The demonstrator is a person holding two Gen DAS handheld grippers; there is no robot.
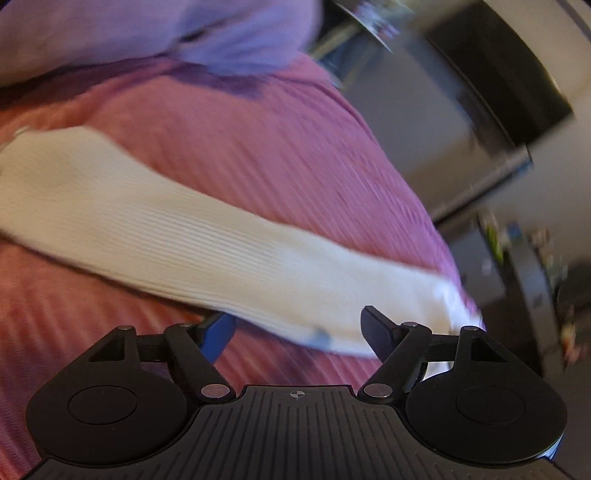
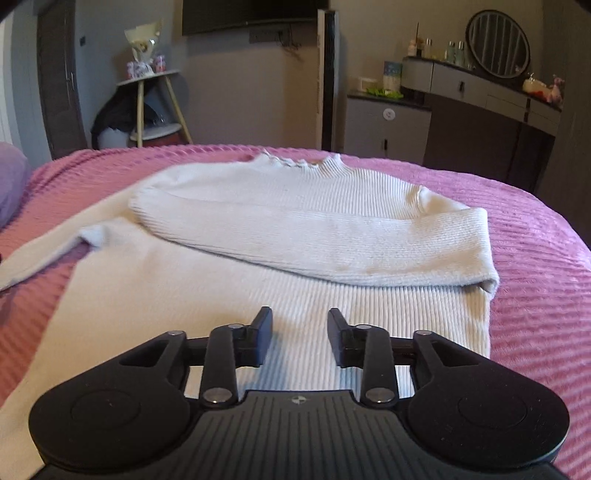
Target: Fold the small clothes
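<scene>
A white ribbed sweater [image 2: 295,229] lies flat on the pink bedspread [image 2: 535,258], its right sleeve [image 2: 388,240] folded across the chest and its left sleeve [image 2: 40,254] stretched out to the left. My right gripper [image 2: 300,325] is open and empty just above the sweater's lower body. In the blurred left wrist view, the left sleeve [image 1: 166,236] runs across the bedspread [image 1: 277,147]. My left gripper [image 1: 295,328] is open, with the sleeve's cuff end lying between and over its fingers.
A purple pillow [image 1: 147,33] lies at the head of the bed, and also shows in the right wrist view [image 2: 11,177]. Beyond the bed stand a small side table [image 2: 155,107], a grey cabinet [image 2: 388,125] and a dresser with a round mirror [image 2: 496,44].
</scene>
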